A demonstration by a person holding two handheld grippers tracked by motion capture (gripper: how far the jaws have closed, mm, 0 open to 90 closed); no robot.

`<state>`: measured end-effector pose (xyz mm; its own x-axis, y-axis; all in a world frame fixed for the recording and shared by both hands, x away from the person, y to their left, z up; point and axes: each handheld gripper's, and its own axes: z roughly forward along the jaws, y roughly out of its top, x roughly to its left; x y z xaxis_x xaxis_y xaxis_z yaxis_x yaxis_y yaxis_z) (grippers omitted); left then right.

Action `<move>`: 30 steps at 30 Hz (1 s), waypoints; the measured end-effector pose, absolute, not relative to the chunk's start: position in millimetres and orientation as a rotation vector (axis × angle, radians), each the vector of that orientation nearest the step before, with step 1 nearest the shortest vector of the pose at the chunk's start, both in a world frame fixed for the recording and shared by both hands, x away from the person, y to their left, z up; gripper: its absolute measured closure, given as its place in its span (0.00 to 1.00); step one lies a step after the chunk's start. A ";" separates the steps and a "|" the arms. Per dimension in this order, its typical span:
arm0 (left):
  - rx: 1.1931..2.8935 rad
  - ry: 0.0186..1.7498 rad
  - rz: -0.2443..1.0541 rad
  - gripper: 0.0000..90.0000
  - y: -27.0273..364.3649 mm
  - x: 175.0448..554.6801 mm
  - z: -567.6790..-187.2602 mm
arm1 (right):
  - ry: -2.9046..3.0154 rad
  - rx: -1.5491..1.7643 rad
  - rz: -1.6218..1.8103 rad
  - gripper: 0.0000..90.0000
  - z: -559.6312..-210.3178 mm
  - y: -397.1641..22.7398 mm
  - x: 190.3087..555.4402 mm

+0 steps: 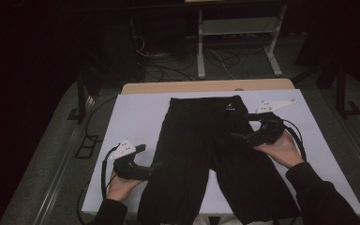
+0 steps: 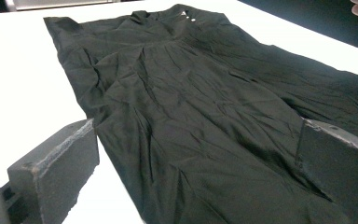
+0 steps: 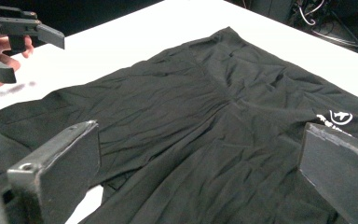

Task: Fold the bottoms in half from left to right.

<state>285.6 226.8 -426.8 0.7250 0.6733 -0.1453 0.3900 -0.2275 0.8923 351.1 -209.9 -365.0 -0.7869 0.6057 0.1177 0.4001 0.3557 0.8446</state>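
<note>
Left hand (image 1: 118,186): enters from the near edge of the table, at the left; holds the left gripper.
Left gripper (image 1: 147,161): low over the table near its near-left part, just beside the left leg of the shorts; jaws apart, nothing between them but the cloth lying below, as its own view shows; a grey three-cornered plate on top.
Table (image 1: 131,117): white top, with a wooden strip along its far edge.
Shorts (image 1: 206,154): black, spread flat in the middle of the table, waistband toward the far edge, both legs running to the near edge and over it; cloth creased; a small white logo (image 3: 339,116) near the waistband at the right.
Right gripper (image 1: 242,126): over the right half of the shorts, below the waistband, toward the far-right part of the table; jaws apart, holding nothing; whether they touch the cloth cannot be told.
Right hand (image 1: 283,150): dark sleeve, comes in from the near-right corner, holds the right gripper.
</note>
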 end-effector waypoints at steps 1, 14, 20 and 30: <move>1.852 0.826 0.329 0.00 226.8 285.6 -426.9 | 2.406 0.905 1.401 0.00 -364.1 -208.0 352.5; 1.854 0.829 0.323 0.00 227.0 285.9 -426.7 | 2.446 0.869 1.377 0.00 -356.9 -185.5 370.2; 1.864 0.832 0.318 0.00 226.7 286.4 -426.8 | 2.453 0.844 1.380 0.00 -350.1 -176.1 378.1; 1.862 0.831 0.321 0.00 226.9 286.1 -426.5 | 2.453 0.844 1.356 0.00 -346.0 -166.0 389.2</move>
<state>286.1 226.9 -426.5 0.7256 0.6721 -0.1477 0.3981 -0.2349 0.8868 389.2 -166.0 -346.0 -0.8129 0.5761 0.0856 0.3788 0.4113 0.8291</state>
